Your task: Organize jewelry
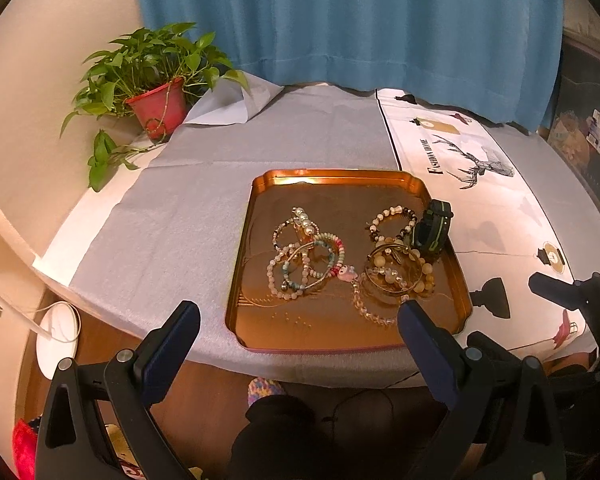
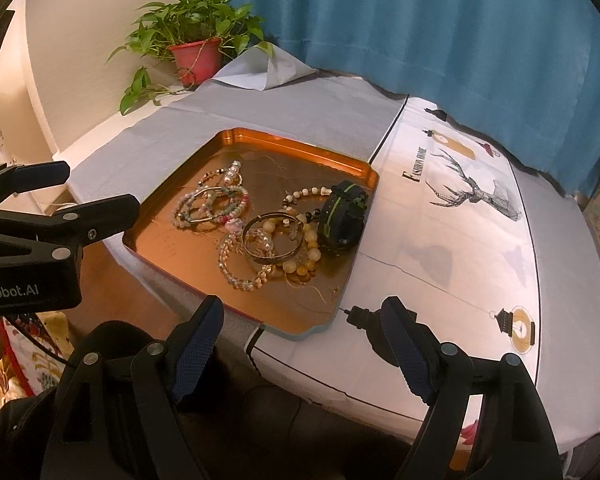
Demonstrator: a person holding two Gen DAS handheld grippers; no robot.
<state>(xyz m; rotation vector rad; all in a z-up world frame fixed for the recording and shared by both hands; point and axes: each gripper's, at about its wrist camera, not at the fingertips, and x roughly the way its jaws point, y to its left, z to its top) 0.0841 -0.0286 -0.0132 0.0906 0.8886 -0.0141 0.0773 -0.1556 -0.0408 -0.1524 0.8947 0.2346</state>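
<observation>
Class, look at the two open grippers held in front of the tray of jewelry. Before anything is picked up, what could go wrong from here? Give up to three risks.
1. The beaded bracelets overlap in a tangle, so lifting one may drag others along.
2. The tray lies at the table's near edge; a push from the right gripper might slide it off.
3. The black watch leans on the tray's rim beside the metal bangle, so a grab at either could knock it out.
</observation>
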